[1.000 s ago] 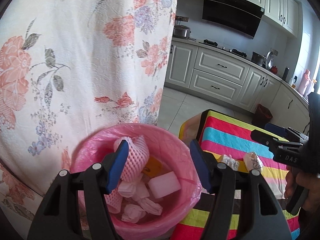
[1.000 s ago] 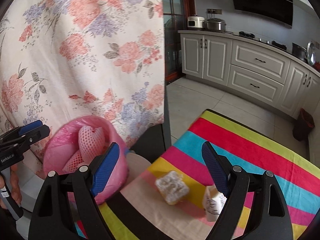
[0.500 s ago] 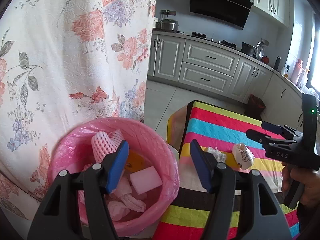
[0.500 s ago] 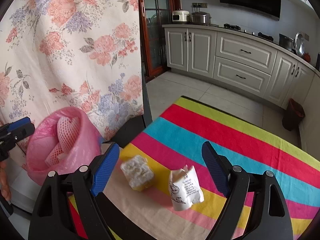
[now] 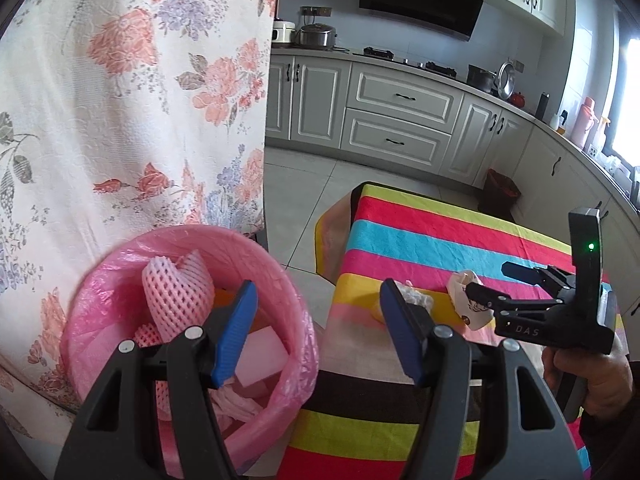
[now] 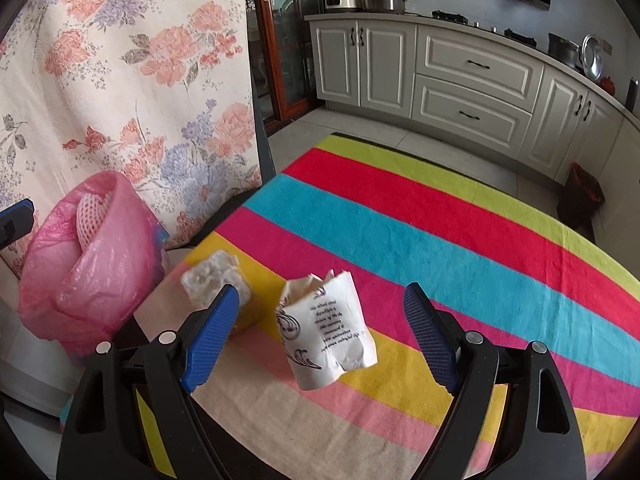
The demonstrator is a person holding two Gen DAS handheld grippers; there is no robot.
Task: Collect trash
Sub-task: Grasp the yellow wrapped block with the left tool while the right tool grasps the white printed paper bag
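Note:
A crumpled white paper wrapper with dark print point(image 6: 326, 326) stands on the striped tablecloth point(image 6: 440, 216). My right gripper point(image 6: 320, 332) is open, with the wrapper between its blue pads, untouched. A white crumpled lump point(image 6: 212, 278) lies just left of it. A bin lined with a pink bag point(image 5: 120, 280) sits off the table's left edge, holding pink foam net point(image 5: 176, 288) and other scraps. My left gripper point(image 5: 318, 332) is open and empty above the gap between bin and table. The right gripper also shows in the left wrist view point(image 5: 496, 284), by the wrapper point(image 5: 466, 300).
A floral curtain point(image 5: 120, 100) hangs right behind the bin. Kitchen cabinets point(image 5: 396, 116) line the far wall across a tiled floor. A small dark waste bin point(image 5: 502, 196) stands by the cabinets beyond the table.
My left gripper has drawn back and right, away from over the bin. My right gripper has moved forward so the wrapper now sits between its pads.

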